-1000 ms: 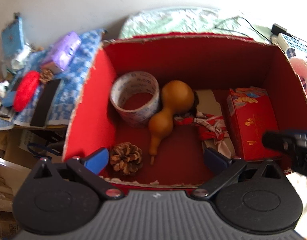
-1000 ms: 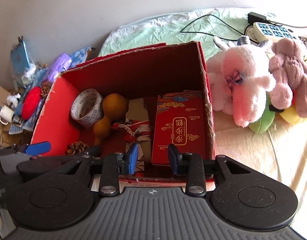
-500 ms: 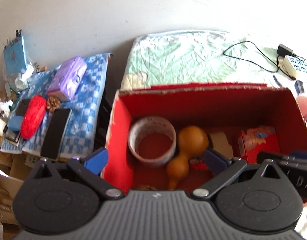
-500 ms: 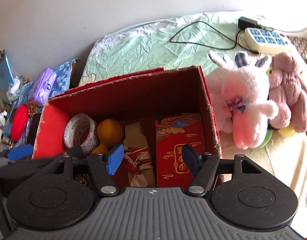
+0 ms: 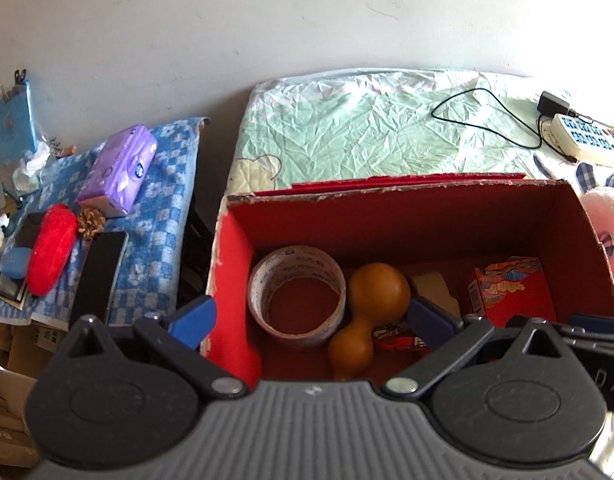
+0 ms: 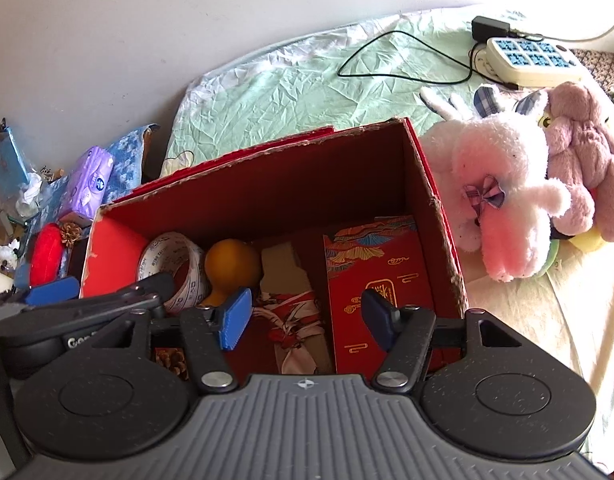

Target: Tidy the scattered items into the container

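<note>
With my right gripper (image 6: 303, 320) closing slightly from wide, nothing gripped above the red packet (image 6: 381, 280) in the red box (image 5: 407, 196), and my left gripper (image 5: 311, 316) wide and empty, I'd lift clear before reaching left for the far pine cone (image 5: 90, 220).

box (image 5: 423, 216): torn red cardboard | gourd (image 5: 377, 294): smooth, glossy | sheet (image 5: 371, 128): crinkled cloth | toy (image 6: 503, 184): plush

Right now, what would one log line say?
left tool: open, empty | right tool: closing slightly, empty | red box: holds tape roll, gourd, red packet
</note>
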Demonstrator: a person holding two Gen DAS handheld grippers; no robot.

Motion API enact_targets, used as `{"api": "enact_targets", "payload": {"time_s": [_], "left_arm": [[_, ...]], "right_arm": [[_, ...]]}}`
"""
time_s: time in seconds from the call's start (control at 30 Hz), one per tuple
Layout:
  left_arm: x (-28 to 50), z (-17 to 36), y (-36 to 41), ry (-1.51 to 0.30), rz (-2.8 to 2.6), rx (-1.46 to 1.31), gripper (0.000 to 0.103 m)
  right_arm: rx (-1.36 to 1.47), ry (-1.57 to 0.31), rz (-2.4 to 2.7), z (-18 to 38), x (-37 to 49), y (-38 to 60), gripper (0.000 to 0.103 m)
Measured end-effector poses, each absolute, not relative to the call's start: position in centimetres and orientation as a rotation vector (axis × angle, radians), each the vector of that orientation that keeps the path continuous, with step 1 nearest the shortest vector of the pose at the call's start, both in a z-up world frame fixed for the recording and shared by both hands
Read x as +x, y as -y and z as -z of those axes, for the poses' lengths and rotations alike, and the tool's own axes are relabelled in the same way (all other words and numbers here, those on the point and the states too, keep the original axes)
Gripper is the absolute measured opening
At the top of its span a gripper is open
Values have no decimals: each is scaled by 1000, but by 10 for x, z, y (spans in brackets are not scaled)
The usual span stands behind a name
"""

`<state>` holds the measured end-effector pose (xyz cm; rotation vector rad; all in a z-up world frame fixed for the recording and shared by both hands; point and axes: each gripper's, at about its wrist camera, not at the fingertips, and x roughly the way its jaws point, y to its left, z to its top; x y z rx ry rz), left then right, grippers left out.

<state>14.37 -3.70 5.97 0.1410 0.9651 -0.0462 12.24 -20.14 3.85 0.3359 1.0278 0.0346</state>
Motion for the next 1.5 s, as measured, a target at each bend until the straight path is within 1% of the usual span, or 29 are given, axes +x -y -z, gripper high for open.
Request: {"api": "enact_targets", "payload": {"time_s": [0.33,0.67,1.0,1.5], "left_arm": [[103,-72,40,-901,-11,134,101],[44,-76,57,-907,-78,99,101],[-1,-49,60,-966,-120,80,101],[-16,-8,52,-1032,-85,104,101]], "right_arm": [[243,-954,-44,-52,92,194,64],[193,-923,-88,-61,42,203,63],[160,-950,-142,-42,2,208,63],[157,-981,-151,-8,-21,199,64]]}}
